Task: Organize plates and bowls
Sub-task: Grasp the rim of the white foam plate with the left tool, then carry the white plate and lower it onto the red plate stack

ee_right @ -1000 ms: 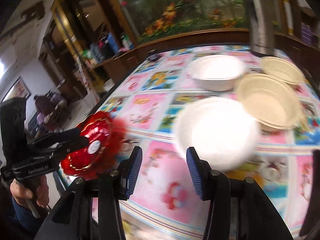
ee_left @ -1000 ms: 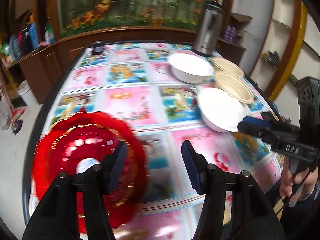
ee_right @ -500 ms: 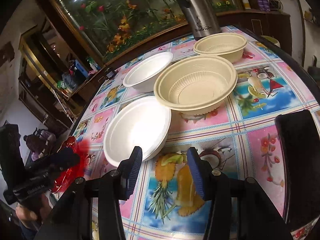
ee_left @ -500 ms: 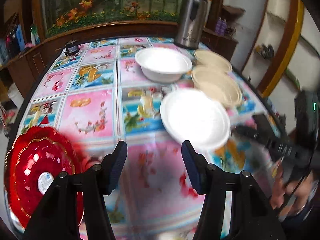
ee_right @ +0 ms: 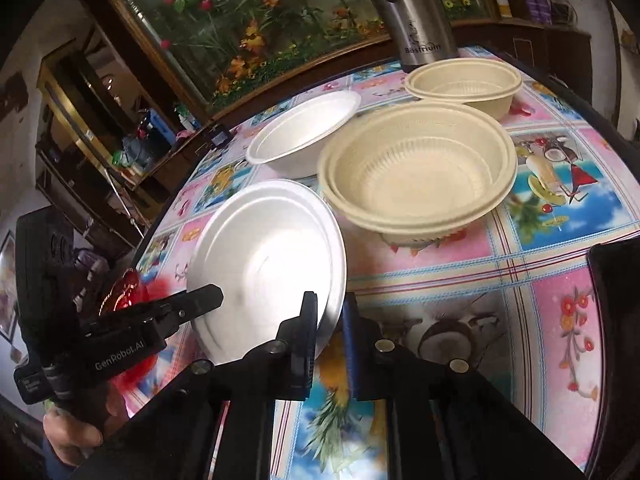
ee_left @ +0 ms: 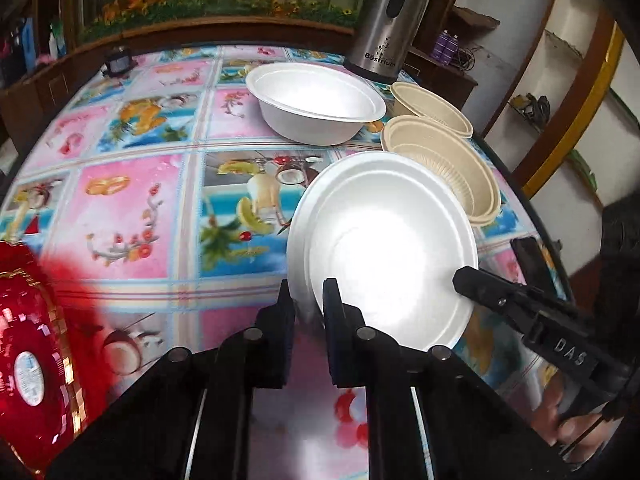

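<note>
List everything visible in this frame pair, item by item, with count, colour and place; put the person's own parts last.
near white bowl: one, white, tilted at the table's near side, rim pinched by both grippers
far white bowl: one, white, further back, mid-table
beige bowls: two stacks, beige, right of the white bowls
red plate: one, red with gold trim, near left edge
thermos: one, steel and black, far end
tablecloth: one, pink and blue fruit prints, covers the table
left gripper: black, shut on the near bowl's rim
right gripper: black, shut on the same rim
hand: one, holding the left gripper's handle
</note>
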`<action>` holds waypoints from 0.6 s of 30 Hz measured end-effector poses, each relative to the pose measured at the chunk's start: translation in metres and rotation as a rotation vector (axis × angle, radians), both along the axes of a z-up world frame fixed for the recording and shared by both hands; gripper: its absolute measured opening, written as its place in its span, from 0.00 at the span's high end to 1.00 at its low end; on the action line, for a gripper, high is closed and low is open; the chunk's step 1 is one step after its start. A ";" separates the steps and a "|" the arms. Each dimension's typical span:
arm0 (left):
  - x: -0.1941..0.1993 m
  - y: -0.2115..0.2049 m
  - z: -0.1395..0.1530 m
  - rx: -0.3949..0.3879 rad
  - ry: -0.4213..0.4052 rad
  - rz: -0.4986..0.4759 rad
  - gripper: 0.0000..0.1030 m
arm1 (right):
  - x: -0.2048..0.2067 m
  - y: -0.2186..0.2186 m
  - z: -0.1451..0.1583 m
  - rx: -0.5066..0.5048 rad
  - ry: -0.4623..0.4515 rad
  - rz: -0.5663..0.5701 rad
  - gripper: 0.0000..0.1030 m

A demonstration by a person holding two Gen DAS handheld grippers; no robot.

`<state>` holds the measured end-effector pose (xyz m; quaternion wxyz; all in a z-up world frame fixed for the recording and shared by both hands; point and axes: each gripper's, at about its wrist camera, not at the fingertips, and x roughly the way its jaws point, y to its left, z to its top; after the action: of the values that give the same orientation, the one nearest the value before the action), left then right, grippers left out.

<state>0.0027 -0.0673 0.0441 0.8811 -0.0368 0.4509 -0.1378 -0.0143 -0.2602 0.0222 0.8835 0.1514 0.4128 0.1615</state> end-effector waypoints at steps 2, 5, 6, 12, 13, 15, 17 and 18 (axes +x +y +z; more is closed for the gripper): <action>-0.017 0.008 0.005 0.024 -0.020 0.006 0.89 | -0.009 0.004 0.001 0.036 0.015 0.030 0.89; -0.044 0.020 0.009 0.077 -0.071 0.012 0.89 | -0.025 0.015 0.003 0.058 0.031 0.100 0.89; -0.053 0.022 0.007 0.112 -0.096 0.017 0.88 | -0.030 0.021 0.004 0.057 0.030 0.122 0.89; -0.059 0.019 -0.004 0.158 -0.197 0.056 0.85 | -0.037 0.039 -0.003 -0.029 -0.066 0.090 0.83; -0.059 0.017 -0.005 0.173 -0.207 0.060 0.85 | -0.039 0.042 -0.003 -0.067 -0.096 0.074 0.82; -0.058 0.014 -0.007 0.160 -0.193 0.052 0.85 | -0.038 0.042 -0.007 -0.034 -0.080 0.075 0.82; -0.057 0.014 -0.008 0.141 -0.186 0.045 0.85 | -0.034 0.043 -0.013 -0.029 -0.042 0.071 0.87; -0.058 0.014 -0.008 0.149 -0.189 0.053 0.85 | -0.033 0.045 -0.016 -0.034 -0.027 0.072 0.87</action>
<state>-0.0556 -0.0530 0.0364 0.9232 0.0301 0.3739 -0.0836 -0.0472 -0.2156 0.0065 0.8851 0.1194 0.4086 0.1882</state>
